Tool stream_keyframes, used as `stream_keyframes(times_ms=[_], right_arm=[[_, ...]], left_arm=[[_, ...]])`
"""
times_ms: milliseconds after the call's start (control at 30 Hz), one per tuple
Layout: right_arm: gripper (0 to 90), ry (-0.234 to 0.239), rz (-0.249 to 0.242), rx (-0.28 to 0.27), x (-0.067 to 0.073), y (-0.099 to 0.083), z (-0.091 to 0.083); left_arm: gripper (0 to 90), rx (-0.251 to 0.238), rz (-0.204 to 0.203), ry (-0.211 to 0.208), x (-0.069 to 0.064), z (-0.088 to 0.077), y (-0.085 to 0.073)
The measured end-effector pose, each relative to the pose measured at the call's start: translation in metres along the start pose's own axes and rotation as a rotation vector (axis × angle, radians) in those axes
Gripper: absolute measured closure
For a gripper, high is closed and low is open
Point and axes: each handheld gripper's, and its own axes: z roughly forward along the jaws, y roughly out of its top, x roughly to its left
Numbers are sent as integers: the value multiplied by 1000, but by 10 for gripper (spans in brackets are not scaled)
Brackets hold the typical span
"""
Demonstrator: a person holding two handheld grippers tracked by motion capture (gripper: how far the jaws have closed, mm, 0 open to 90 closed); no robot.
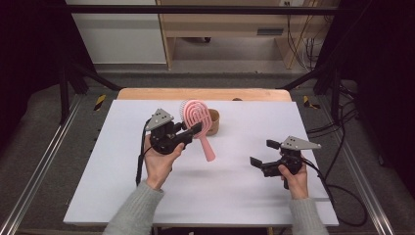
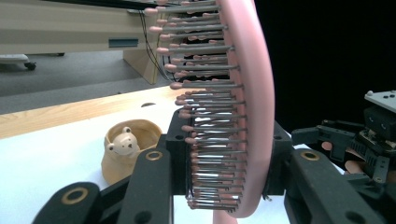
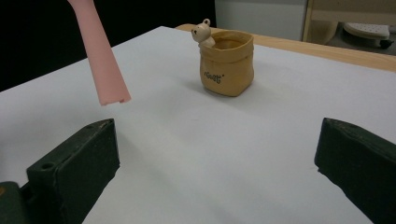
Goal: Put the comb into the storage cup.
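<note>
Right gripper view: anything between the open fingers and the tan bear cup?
Nothing: in the right gripper view, bare white table runs from the right gripper to the tan bear-decorated cup. The pink plastic hairbrush's handle hangs off to the left.

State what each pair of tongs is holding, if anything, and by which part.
The left tongs are shut on the pink hairbrush, gripping its head across the bristles, handle hanging down. The right tongs are open and hold nothing.

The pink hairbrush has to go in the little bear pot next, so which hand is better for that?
Left, probably. The left tool is already shut on the pink hairbrush, right beside the bear pot. The right tool is open, empty and farther away.
</note>
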Motion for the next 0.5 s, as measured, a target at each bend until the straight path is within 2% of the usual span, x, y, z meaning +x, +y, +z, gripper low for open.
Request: stream_keyframes(times_ms=[500], right_arm=[[3, -25, 21, 7, -13, -13, -9]], left_arm=[[635, -20, 31, 14, 2, -8, 19]])
